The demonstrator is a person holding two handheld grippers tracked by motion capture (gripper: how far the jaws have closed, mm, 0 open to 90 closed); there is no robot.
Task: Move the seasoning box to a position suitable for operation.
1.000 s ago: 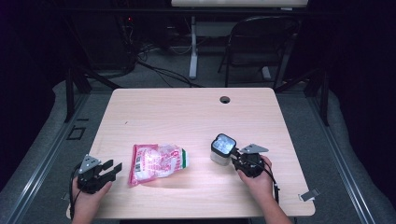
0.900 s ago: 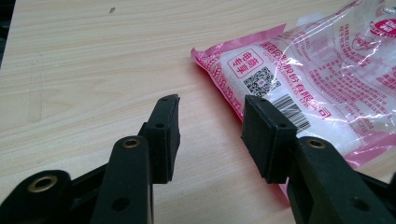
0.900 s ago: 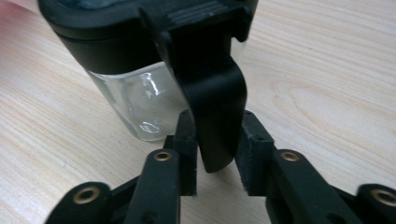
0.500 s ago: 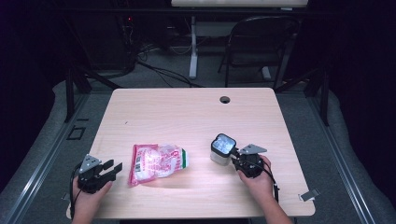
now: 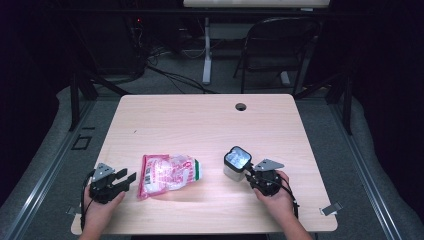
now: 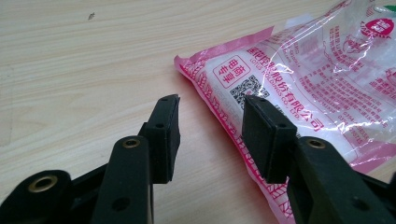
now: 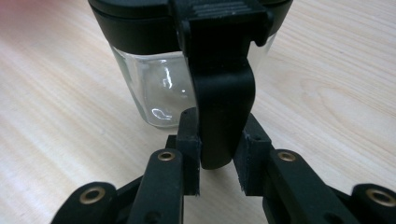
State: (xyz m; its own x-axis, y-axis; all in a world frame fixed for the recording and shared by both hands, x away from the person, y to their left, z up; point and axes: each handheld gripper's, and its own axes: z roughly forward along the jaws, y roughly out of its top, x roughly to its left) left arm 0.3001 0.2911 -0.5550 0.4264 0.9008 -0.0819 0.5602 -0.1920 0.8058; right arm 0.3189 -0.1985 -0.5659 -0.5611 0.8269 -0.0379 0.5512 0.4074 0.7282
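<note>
The right gripper [image 7: 218, 161] has just been closing and clamps the black latch [image 7: 223, 107] of the glass jar [image 5: 236, 163]. Just left of the jar lies a pink bag [image 5: 167, 173]; beyond it the left gripper [image 6: 212, 123] stands open at the bag's corner, on the table [image 5: 200, 120].

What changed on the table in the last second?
The right gripper has just closed its jaws onto the black latch of the glass jar. The left gripper stayed open beside the pink bag; jar and bag kept their places.
</note>
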